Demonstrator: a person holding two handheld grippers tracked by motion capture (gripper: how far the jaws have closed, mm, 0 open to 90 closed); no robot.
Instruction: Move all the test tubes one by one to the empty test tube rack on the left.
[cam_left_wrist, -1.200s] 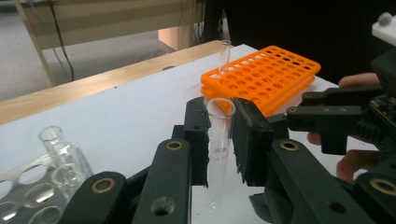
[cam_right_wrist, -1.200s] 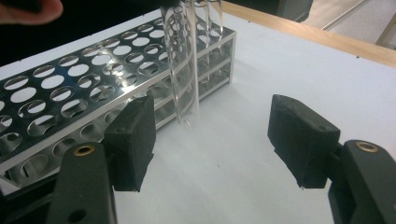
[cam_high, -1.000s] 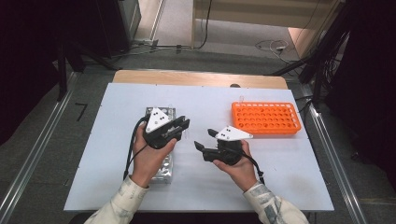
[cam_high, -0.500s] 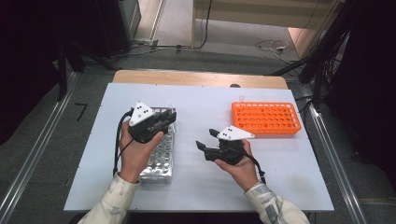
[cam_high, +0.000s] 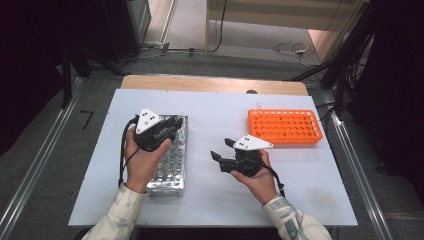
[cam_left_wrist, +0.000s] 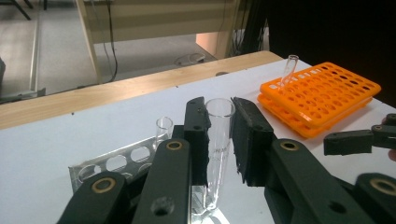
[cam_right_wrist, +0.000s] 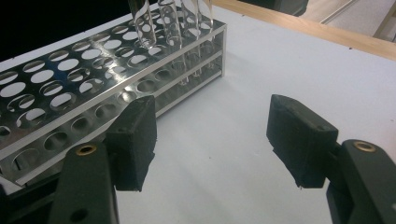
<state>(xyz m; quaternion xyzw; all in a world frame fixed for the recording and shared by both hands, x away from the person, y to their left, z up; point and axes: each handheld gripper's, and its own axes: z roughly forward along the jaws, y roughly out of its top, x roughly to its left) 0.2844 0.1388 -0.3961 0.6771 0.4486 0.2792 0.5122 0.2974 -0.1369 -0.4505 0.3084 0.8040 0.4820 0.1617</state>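
We had the left gripper (cam_left_wrist: 219, 140) over the far end of the metal rack (cam_high: 172, 167), toward eleven o'clock on the table (cam_high: 220, 200), with its jaws set either side of a clear test tube (cam_left_wrist: 218, 140) that stood in a rack hole. The left pad seemed to touch the glass, while a thin gap showed on the right, so we could not tell whether the grip was fully made. That was our chief worry: had we lifted with the glass only half pinched, the tube could have slipped, tilted and knocked the rack's rim, or dropped back crooked. Squeezing too hard on thin glass carried its own risk. A second tube (cam_left_wrist: 163, 128) stood just beside it at nine o'clock, near enough for the left jaw to nudge it. Our right gripper (cam_high: 224, 150) hung over bare table near the middle, jaws wide apart and holding nothing. The orange rack (cam_high: 285, 127) lay at two o'clock, well apart, with one tube (cam_left_wrist: 289, 70) leaning in it, a likely snag for any transfer there.
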